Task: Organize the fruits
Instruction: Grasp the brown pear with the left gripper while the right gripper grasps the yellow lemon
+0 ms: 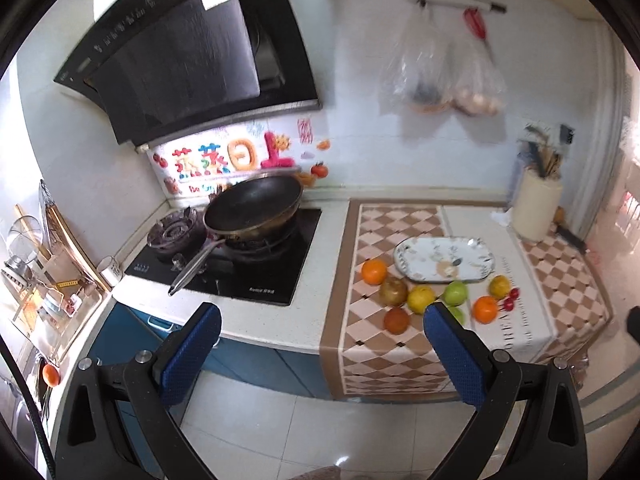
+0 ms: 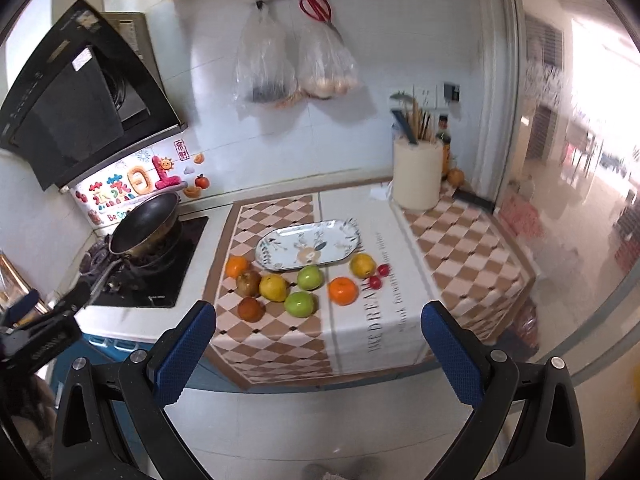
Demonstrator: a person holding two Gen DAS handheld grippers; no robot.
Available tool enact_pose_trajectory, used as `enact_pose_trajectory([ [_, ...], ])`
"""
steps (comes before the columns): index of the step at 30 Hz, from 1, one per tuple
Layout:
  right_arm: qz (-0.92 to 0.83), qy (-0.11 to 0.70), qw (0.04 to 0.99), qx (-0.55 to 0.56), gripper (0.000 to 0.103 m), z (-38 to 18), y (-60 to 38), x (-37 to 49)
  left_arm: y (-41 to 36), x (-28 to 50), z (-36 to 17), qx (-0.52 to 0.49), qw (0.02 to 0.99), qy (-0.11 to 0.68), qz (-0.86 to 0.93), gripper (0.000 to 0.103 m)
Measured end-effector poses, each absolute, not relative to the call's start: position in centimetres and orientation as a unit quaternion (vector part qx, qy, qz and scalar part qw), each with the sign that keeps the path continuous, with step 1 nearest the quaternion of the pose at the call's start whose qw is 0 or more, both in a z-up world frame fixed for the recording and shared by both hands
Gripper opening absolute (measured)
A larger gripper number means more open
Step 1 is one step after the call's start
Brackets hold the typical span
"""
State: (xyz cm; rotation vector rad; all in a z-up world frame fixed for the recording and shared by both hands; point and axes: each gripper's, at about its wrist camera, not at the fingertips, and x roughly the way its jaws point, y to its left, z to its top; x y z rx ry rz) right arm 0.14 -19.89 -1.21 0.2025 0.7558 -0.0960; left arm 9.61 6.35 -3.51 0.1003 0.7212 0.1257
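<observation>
Several fruits lie on a checked cloth in front of an empty patterned oval plate: oranges, green apples, yellow fruits, brown fruits and red cherries. The plate and fruits, such as an orange, also show in the left wrist view. My left gripper is open and empty, held off the counter's front edge. My right gripper is open and empty, also short of the counter.
A black wok sits on the gas hob left of the cloth. A cream utensil holder stands at the back right. Two plastic bags hang on the wall. A dish rack is at far left.
</observation>
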Motion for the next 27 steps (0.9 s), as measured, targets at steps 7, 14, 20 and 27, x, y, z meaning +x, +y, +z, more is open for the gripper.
enact_pose_trajectory([
  [7,-0.060,0.408,0.903,0.121,0.101,-6.8,-20.6,6.8,8.9,16.9,-8.7,0.032,0.902,0.424,0.080,0.103],
  [14,-0.060,0.469,0.868,0.149,0.101,-14.3,-24.2,15.6,8.5,24.5,-15.9,-0.001,0.842,0.535,0.068,0.103],
  [20,-0.046,0.523,0.834,0.169,0.101,-20.5,-28.4,23.5,5.9,33.2,-22.0,-0.056,0.780,0.622,0.045,0.103],
  [27,-0.033,0.582,0.790,0.189,0.101,-26.2,-33.3,32.2,3.8,41.6,-29.8,-0.130,0.692,0.708,0.053,0.101],
])
